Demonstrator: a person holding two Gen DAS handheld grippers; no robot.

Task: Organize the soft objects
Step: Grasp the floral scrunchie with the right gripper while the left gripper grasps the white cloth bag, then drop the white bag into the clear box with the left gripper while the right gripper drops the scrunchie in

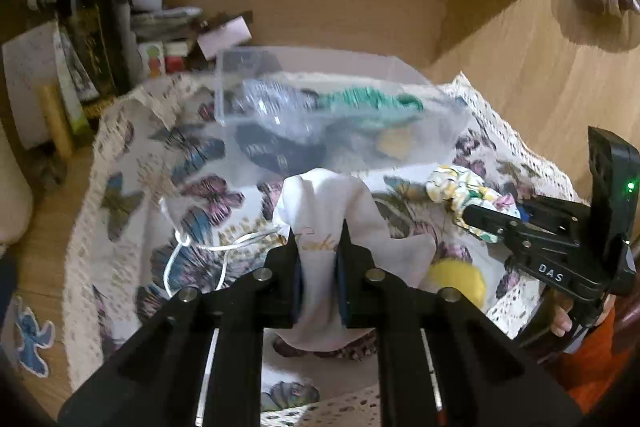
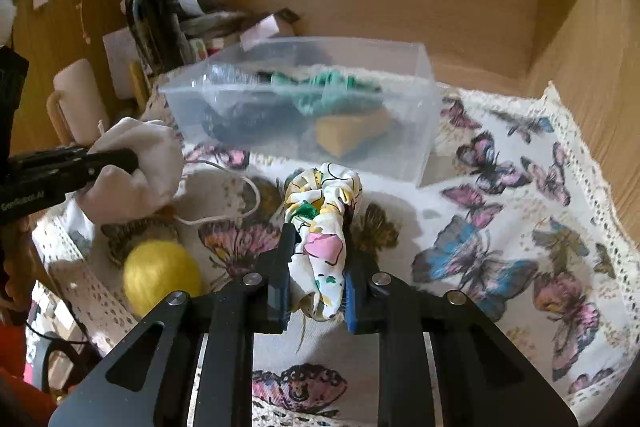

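Observation:
My left gripper (image 1: pixel 320 239) is shut on a white drawstring pouch (image 1: pixel 324 203), held above the butterfly cloth; the pouch also shows in the right wrist view (image 2: pixel 140 167). My right gripper (image 2: pixel 318 239) is shut on a floral scrunchie (image 2: pixel 324 203), which also shows in the left wrist view (image 1: pixel 460 187). A clear plastic box (image 2: pixel 304 103) stands behind both, holding a green knitted piece (image 2: pixel 324 91), a yellow item (image 2: pixel 352 131) and dark things. A yellow fluffy ball (image 2: pixel 160 275) lies on the cloth at the left.
A butterfly-print cloth (image 2: pixel 500 227) with a lace edge covers the wooden desk. Bottles, boxes and papers (image 2: pixel 160 23) crowd the back left corner. A wooden wall (image 2: pixel 440 7) and a side panel (image 2: pixel 600 67) enclose the desk.

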